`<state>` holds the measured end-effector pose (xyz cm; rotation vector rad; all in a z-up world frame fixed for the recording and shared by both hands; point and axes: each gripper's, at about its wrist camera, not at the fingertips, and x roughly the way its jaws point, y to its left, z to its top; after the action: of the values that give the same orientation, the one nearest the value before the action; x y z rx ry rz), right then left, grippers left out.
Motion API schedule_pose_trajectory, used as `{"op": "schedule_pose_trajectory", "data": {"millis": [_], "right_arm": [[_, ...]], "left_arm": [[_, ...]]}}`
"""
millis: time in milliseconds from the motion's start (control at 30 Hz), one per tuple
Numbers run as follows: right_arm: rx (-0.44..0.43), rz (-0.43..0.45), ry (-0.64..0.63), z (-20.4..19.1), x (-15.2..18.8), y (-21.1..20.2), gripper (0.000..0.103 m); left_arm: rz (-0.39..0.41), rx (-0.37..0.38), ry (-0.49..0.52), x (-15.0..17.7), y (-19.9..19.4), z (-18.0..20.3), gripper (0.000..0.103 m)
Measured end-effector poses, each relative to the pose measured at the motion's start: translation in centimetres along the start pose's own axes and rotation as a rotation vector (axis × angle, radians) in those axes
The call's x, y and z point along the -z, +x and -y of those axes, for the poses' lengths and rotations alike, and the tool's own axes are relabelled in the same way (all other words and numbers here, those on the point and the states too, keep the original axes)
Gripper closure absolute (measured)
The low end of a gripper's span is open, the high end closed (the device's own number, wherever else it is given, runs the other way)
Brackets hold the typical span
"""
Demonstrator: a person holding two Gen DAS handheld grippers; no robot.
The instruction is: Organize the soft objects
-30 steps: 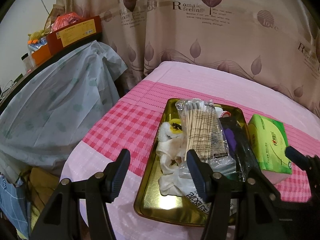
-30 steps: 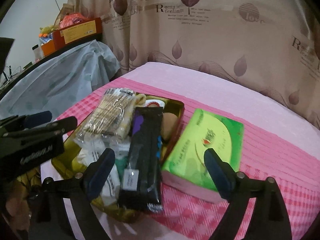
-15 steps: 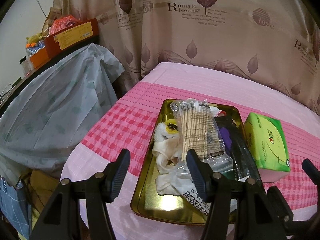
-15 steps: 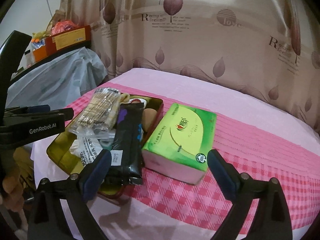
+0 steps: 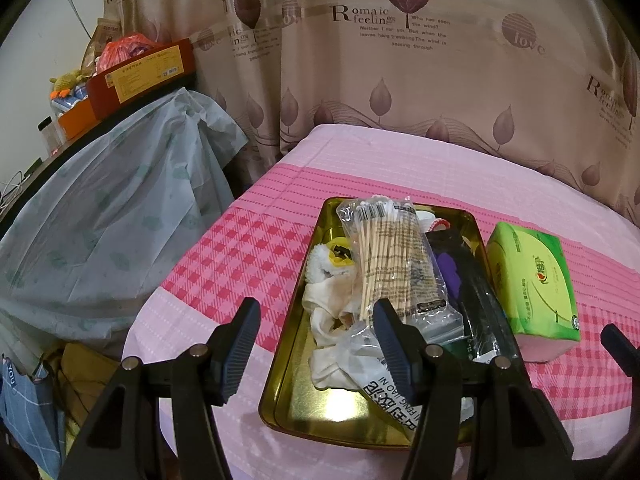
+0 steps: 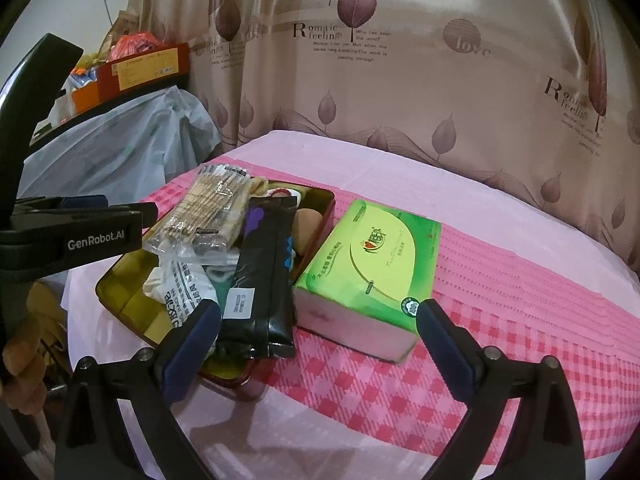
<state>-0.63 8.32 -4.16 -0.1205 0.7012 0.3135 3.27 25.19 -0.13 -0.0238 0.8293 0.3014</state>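
Note:
A gold metal tray lies on the pink checked cloth. It holds a clear bag of cotton swabs, a black packet, white cloth and a crumpled printed plastic bag. A green tissue pack lies on the cloth against the tray's right side. My left gripper hovers open over the tray's near left end, holding nothing. My right gripper stands wide open just short of the tissue pack and the black packet, touching neither. The left gripper's body shows at the left of the right wrist view.
A leaf-print curtain hangs behind the pink cloth-covered surface. To the left stands furniture draped in grey-blue plastic sheet, with red and orange boxes on top. Bags sit on the floor at lower left.
The right gripper has drawn back and shifted right, so the tissue pack now sits centred beyond its fingers, and its jaws stand a little wider. The left gripper has hardly moved.

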Motion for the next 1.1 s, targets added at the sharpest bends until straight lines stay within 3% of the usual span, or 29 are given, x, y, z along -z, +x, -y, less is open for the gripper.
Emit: {"op": "schedule_pose_trajectory", "data": {"millis": [1100], "right_arm": [[-0.024, -0.039, -0.015, -0.32, 0.58, 0.73, 0.004]], "left_arm": [[-0.002, 0.002, 0.002, 0.04, -0.11, -0.01, 0.043]]}}
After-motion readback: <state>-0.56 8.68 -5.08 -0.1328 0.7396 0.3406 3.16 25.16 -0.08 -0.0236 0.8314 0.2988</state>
